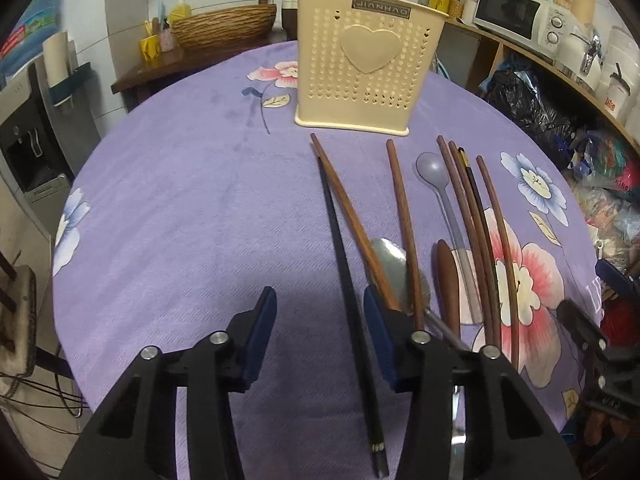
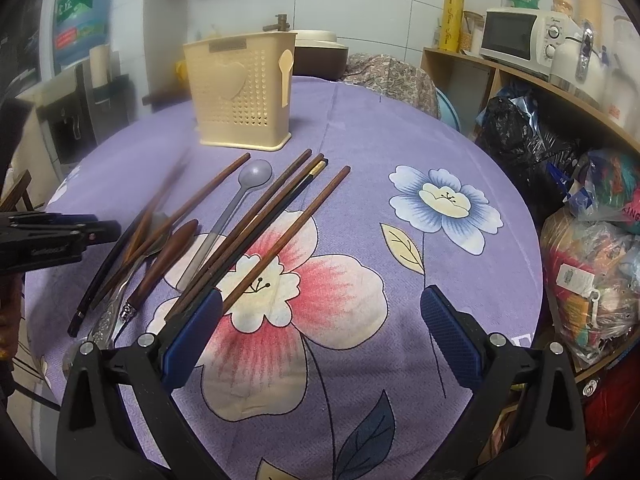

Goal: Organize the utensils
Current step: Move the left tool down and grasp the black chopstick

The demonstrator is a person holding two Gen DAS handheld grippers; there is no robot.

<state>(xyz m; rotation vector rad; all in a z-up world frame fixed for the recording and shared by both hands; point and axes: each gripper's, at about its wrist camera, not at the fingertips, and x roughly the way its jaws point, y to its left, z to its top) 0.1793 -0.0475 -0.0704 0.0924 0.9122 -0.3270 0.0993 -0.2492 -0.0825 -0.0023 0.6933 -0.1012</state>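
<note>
A cream perforated utensil holder [image 1: 368, 64] with a heart on its front stands upright at the far side of the purple flowered tablecloth [image 1: 192, 200]; it also shows in the right wrist view [image 2: 240, 96]. Several brown and black chopsticks [image 1: 400, 216], a grey plastic spoon [image 1: 434, 176], a metal spoon [image 1: 390, 258] and a brown-handled utensil [image 1: 446, 276] lie in front of it. My left gripper [image 1: 320, 308] is open, low over the table, with a black chopstick [image 1: 348, 304] lying between its fingers. My right gripper [image 2: 322, 308] is open and empty, right of the chopsticks [image 2: 260, 236].
A wooden shelf [image 2: 520, 76] with a white microwave [image 2: 516, 32] runs along the right, with bags [image 2: 600, 248] piled under it. A woven basket [image 1: 224, 26] and bottles stand on a dark side table at the back. A water dispenser [image 1: 28, 148] stands left.
</note>
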